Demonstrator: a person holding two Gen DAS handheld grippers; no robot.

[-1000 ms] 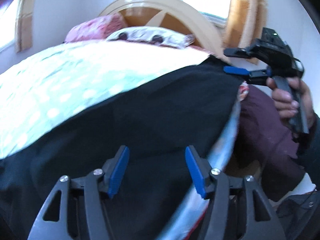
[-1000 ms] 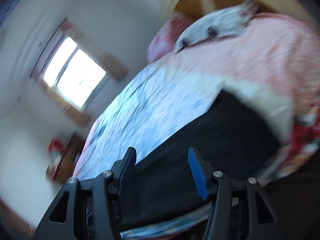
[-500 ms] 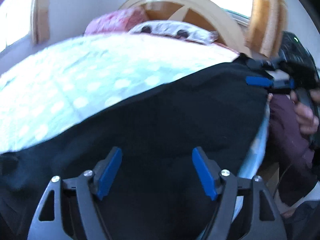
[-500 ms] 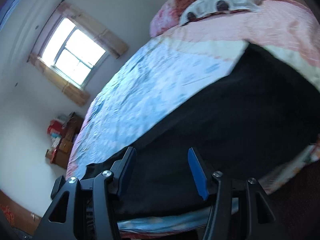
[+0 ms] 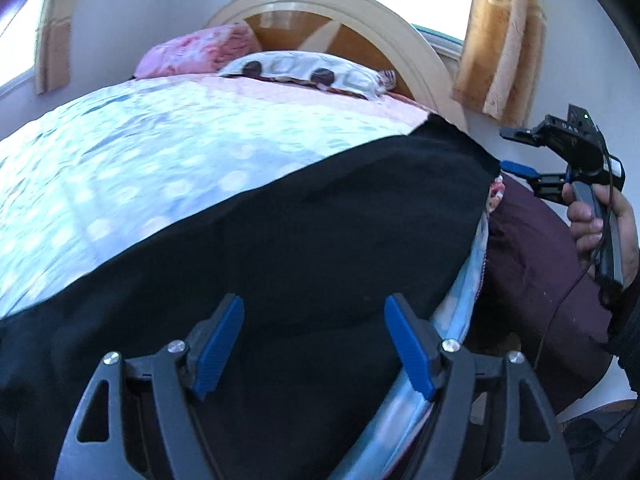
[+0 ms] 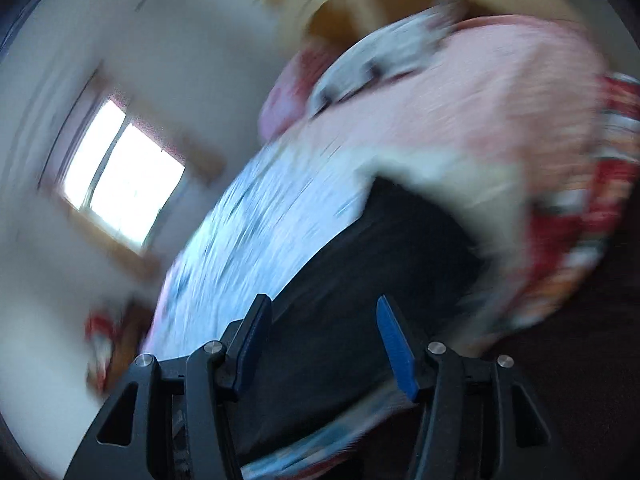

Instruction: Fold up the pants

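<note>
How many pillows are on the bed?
2: a pink flowered pillow at the headboard, toward the left in the left wrist view, and a white patterned pillow in front of it to the right. More may be hidden.

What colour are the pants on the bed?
Plain black pants, no visible pattern; clearest in the left wrist view.

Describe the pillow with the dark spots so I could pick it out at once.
Start at the curved wooden headboard at the far end of the bed. Just below it, on the pink cover, lies the white pillow. Unlike the pink floral pillow on its left, it is pale, with two dark round blotches.
</note>
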